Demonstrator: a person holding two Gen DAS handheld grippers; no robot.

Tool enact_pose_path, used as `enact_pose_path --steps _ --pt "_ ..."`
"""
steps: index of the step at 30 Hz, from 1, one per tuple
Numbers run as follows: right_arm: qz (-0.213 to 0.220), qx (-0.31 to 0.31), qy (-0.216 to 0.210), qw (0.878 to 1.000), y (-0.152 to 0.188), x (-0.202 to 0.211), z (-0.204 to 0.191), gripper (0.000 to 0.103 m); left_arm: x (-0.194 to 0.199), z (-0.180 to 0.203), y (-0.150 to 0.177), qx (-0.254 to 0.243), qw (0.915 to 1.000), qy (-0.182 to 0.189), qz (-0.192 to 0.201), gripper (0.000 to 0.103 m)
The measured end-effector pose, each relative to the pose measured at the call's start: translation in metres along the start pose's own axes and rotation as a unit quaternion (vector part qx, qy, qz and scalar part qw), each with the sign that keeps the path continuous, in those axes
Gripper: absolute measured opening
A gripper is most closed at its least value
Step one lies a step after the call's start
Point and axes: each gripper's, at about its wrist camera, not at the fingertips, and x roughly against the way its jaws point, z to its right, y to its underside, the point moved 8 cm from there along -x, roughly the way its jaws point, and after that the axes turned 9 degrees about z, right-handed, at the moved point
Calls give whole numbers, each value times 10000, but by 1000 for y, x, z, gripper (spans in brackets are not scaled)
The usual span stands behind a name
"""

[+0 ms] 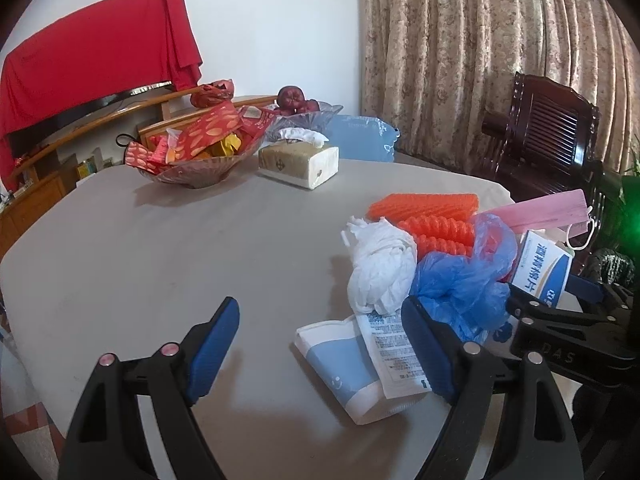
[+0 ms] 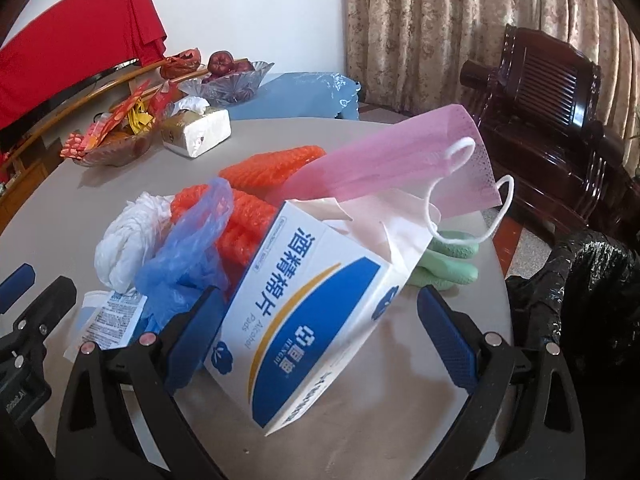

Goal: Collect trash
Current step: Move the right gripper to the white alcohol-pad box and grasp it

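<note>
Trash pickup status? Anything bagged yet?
Done: nothing visibly; the black bin bag shows no contents. In hand: nothing. Right gripper open, jaws straddling the alcohol pad box; left gripper open near the paper cup. Left: whole pile, including pink mask and blue bag.

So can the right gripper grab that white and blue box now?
Probably yes. The right gripper is open, and the box already sits between its two fingers with nothing in front. The pink mask only rests above the box's far end.
</note>
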Motion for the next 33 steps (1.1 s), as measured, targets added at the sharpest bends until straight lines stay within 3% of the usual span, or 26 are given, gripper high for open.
enact_pose_path --steps 6,12,14,17,20,22,24,25,26,33 --pt "-112 249 209 9994 6 15 19 94 -2 4 2 15 10000 50 -23 82" --pt "-477 -150 222 9985 20 19 36 93 -3 14 6 1 9999 132 -85 82" --pt "-555 -194 31 9983 21 18 32 72 -2 16 6 -14 9999 146 -76 82" --pt "-624 -246 -96 9977 22 20 30 65 0 18 4 -26 9999 155 -58 82" --pt "-635 -301 -252 9972 19 24 31 27 0 19 4 -30 9998 165 -54 82" --pt "-719 -354 -309 9963 20 26 35 23 -2 19 4 -4 9998 172 -72 82" --pt "-867 -331 -190 9955 25 26 40 27 -3 20 5 24 9998 180 -102 82" --pt "-832 -399 -166 9956 24 28 42 39 -3 21 5 31 9998 183 -110 82" --pt "-840 -467 -100 9953 24 30 44 58 -3 21 5 33 9998 182 -115 82" --pt "-770 -594 -72 9952 22 29 32 74 -1 22 2 -13 9998 171 -27 82"
